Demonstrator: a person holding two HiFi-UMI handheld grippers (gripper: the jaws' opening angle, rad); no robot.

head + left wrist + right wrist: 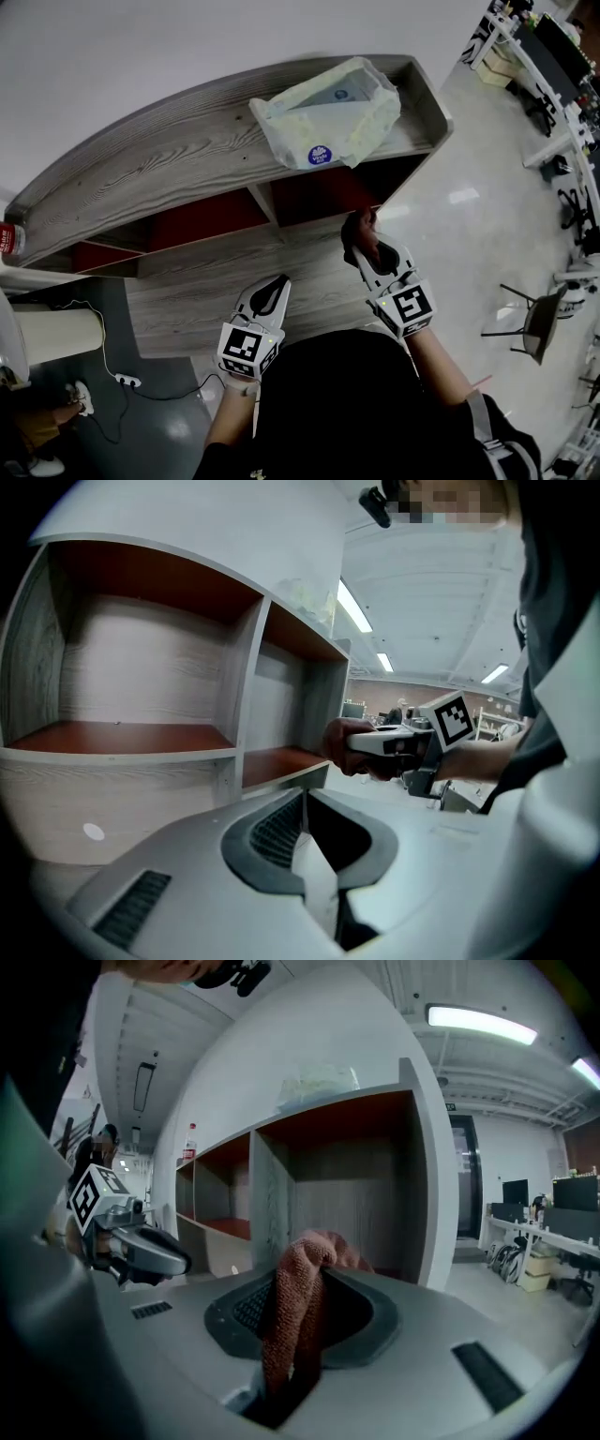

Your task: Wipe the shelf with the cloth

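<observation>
1. Step in hand: approach. The right gripper (362, 246) carries the cloth (298, 1309) and sits in front of the shelf (169, 159), at the mouth of the right-hand compartment (323, 199). I can't tell if there is contact, but it looks just short. My read is that wiping hasn't started.
2. Fingers: the right fingers are nearly closed and pinch the cloth, which bunches out past the tips. The left gripper (279, 285) has its fingers together with nothing in them.
3. Cloth location, head view: mid-frame, at 6 o'clock of the plastic bag (328, 112) lying on the shelf top.
4. Pose: both grippers point away from the person toward the shelf, slightly nose-down. The left sits at 8 o'clock of the right, further from the compartment, idle.
5. Next move: push the cloth into the compartment onto its red floor, press down, and sweep side to side. The grip must stay firm or the cloth will drag out.
</observation>
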